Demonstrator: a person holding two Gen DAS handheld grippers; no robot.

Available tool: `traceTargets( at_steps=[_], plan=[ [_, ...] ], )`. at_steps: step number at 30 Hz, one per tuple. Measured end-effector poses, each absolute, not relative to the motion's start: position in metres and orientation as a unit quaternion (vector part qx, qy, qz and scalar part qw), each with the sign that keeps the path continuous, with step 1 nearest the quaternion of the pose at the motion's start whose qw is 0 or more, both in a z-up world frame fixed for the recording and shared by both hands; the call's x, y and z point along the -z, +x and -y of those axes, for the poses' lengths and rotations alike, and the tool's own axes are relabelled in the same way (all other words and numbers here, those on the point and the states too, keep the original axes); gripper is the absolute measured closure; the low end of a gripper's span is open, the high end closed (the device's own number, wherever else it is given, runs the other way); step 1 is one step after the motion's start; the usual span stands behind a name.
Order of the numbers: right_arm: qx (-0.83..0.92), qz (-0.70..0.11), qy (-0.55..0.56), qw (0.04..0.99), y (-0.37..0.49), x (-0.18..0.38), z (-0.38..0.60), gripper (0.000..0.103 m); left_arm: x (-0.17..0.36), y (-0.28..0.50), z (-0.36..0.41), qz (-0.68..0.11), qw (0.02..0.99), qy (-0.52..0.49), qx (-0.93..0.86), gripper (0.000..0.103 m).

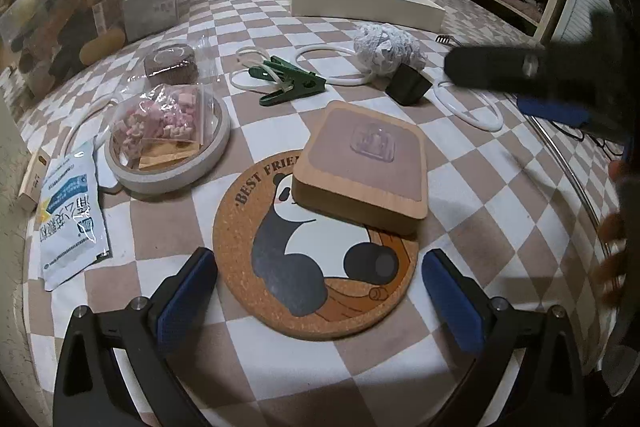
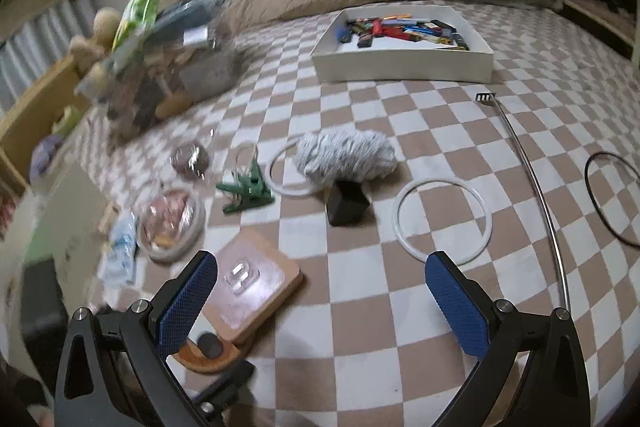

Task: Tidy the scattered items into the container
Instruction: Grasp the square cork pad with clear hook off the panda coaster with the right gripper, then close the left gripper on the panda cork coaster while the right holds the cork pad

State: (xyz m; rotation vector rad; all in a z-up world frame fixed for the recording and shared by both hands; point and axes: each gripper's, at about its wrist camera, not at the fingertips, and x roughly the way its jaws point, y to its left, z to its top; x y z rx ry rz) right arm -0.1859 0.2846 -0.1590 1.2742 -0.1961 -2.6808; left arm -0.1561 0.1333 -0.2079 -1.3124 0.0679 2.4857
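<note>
Tray (image 2: 400,69) of small items, one green clip (image 1: 288,81), two white rings (image 2: 442,223), both jaws released.

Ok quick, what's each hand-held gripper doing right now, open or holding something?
Left hand-held gripper: open, empty, over the panda coaster.
Right hand-held gripper: open, empty.

"BEST FRIE…" on the panda cork coaster (image 1: 316,263); packet (image 1: 72,215) print illegible.

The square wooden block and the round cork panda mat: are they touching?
Touching. The left wrist view shows the square wooden block lying directly on the round cork panda mat, overhanging its far edge.
</note>
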Motion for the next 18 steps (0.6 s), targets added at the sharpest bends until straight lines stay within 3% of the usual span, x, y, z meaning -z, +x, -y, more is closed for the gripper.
traceTargets(
  at_steps=[5,11,15,18],
  plan=[
    [0.894,0.048,0.436,0.089,-0.185,0.169,-0.271,0.0,0.208,-0.155,-0.132,-0.021,0.163,-0.456,-0.875,0.0],
    [0.892,0.032,0.437,0.106,-0.187,0.174,-0.261,0.0,0.203,-0.152,-0.126,-0.012,0.164,-0.441,-0.882,0.011],
    [0.892,0.036,0.433,0.126,-0.188,0.175,-0.257,0.0,0.2,-0.147,-0.119,-0.007,0.16,-0.436,-0.886,0.033],
    [0.887,0.032,0.438,0.142,-0.19,0.178,-0.25,0.0,0.2,-0.147,-0.111,0.011,0.166,-0.438,-0.883,0.038]
  ],
)
